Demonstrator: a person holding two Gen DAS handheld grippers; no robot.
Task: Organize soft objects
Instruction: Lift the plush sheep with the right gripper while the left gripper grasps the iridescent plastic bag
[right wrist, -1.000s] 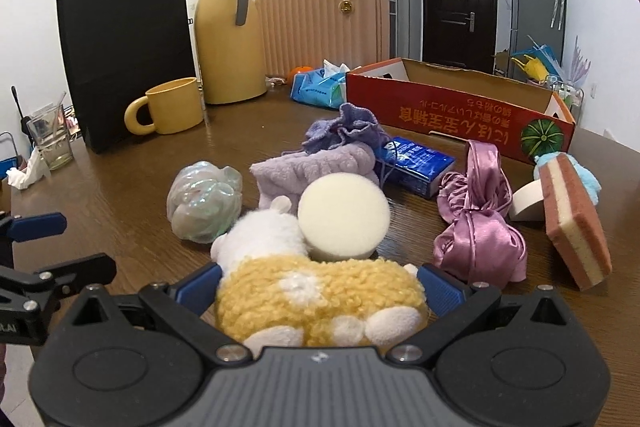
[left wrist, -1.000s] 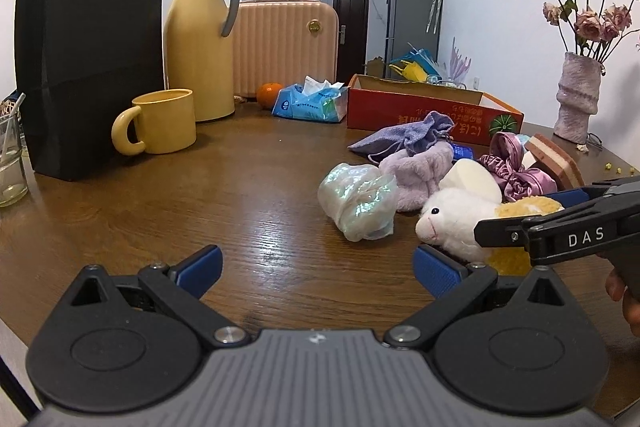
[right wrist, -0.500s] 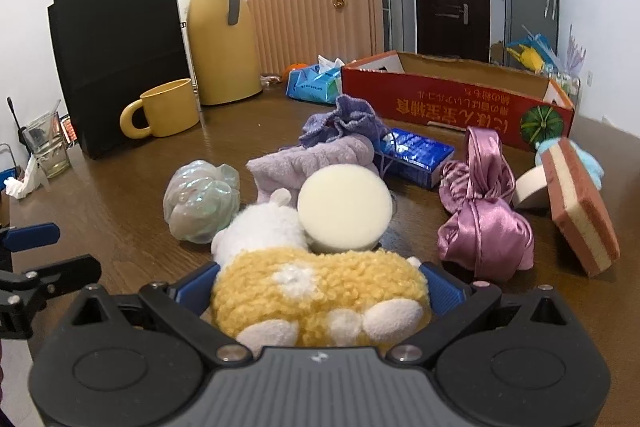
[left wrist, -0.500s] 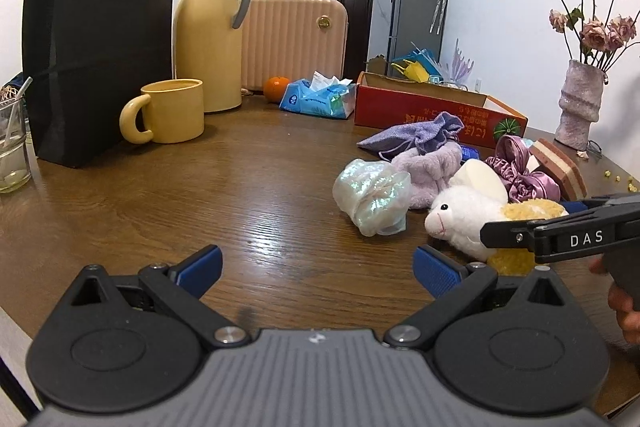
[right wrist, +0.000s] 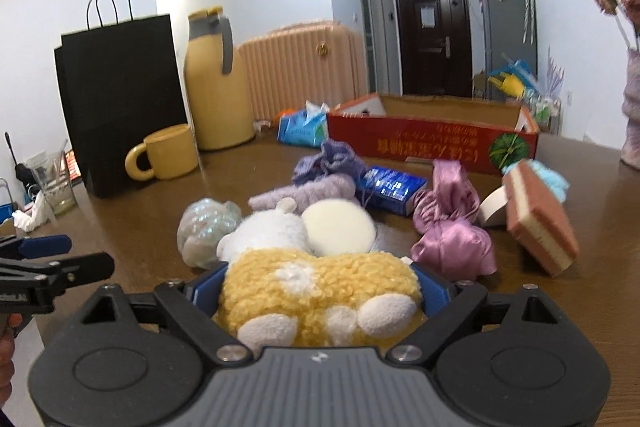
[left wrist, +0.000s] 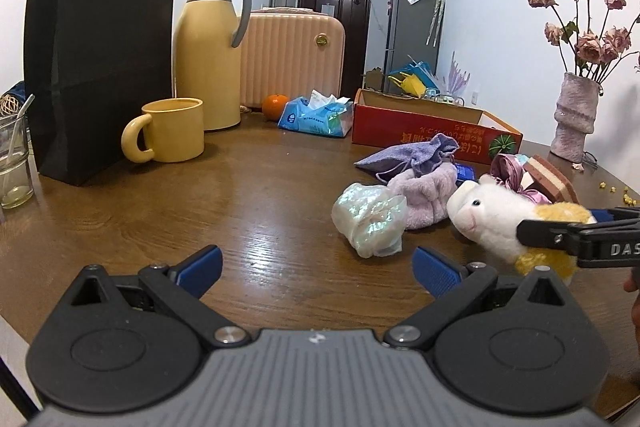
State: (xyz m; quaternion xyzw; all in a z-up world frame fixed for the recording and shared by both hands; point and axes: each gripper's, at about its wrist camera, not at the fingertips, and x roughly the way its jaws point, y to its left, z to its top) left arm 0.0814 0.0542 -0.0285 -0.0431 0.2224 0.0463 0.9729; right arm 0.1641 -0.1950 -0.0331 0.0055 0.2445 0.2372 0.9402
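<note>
The right gripper [right wrist: 316, 297] has just been closing; its pads now clamp the plush [right wrist: 320, 297] crosswise (head pointing away, toward the box [right wrist: 432, 143]); the left gripper [left wrist: 316, 271] gapes empty

A home, seen from a brown wooden table [left wrist: 168, 211]. On the far side stand a yellow jug [left wrist: 210, 51], a mug [left wrist: 172, 135] and a pink suitcase [left wrist: 294, 61]; right, a vase [left wrist: 573, 115] of dried roses. Beyond, a hallway ends at a dark door [left wrist: 334, 27] beside a fridge [left wrist: 414, 23].

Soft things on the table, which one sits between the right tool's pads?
The yellow-and-white plush toy; the other soft things lie farther out on the table, untouched.
</note>
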